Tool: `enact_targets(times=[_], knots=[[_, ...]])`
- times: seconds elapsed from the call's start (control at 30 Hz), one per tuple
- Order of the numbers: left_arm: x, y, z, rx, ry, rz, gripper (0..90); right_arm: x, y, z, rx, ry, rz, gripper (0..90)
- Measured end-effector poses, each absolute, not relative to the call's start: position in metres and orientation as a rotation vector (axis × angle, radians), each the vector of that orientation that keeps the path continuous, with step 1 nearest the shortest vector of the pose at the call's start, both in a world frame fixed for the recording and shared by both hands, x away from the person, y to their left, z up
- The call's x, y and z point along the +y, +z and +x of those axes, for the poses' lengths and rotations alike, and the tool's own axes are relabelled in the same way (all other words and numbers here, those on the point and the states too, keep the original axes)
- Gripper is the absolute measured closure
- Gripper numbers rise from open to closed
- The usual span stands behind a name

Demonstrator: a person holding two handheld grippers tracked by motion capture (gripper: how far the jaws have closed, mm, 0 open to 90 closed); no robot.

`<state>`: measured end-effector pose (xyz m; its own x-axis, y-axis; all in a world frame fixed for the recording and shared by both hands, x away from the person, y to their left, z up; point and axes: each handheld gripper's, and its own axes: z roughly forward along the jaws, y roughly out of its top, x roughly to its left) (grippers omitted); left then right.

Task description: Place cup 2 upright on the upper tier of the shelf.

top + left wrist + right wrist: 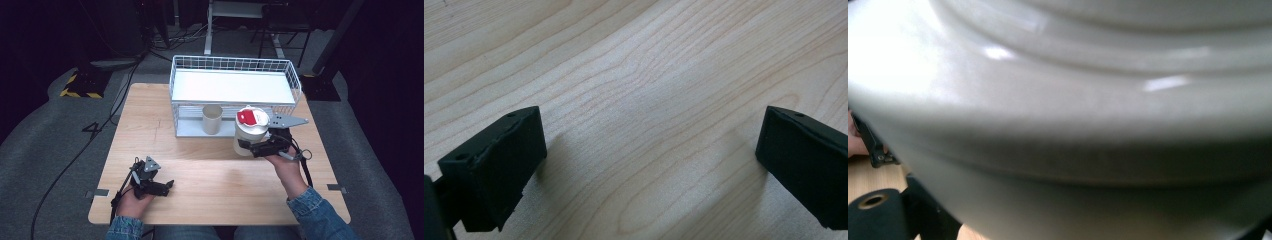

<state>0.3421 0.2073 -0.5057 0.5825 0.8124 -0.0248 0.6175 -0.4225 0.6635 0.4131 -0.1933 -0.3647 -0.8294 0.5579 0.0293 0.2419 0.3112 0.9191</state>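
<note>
Right gripper (256,146) was clamped around the white container (248,134), jaws on either side of its lower body, gripping it from the right. That container had a red-and-white lid and stood upright, at about one o'clock from the table's centre, just in front of the wire basket (295,82). The right hand (285,162) came up from five o'clock, forearm in a denim sleeve (315,210), wrist angled in toward eleven o'clock. The grey three-cornered plate (286,121) on that gripper pointed out toward three o'clock. In the right gripper view, the container's pale ribbed wall (1073,110) sat pressed right up against the camera, blurred and glossy.

Over at seven o'clock, the left gripper (165,186) lay low at the wooden table (210,195), held in the left hand (134,200), jaws aimed toward three o'clock. In the left gripper view its two black jaws stood well apart, released, with nothing between them but bare wood grain (649,125); whether they actually touched the surface, I couldn't tell.

Inside the basket's lower shelf, at twelve o'clock, a beige cup (212,119) stood upright, just to the left of the gripped container. A white panel (230,86) covered the basket's top level. Beyond the table, black cables (75,150) trailed across the grey floor.
</note>
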Motion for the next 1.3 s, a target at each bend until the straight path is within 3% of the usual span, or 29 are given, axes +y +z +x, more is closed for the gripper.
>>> enact_targets(times=[1.3], knots=[[0.207,-0.506,0.343,1.133,0.396,2.177,0.6,-0.175,-0.261,0.46,2.249,1.461,0.739,9.7]])
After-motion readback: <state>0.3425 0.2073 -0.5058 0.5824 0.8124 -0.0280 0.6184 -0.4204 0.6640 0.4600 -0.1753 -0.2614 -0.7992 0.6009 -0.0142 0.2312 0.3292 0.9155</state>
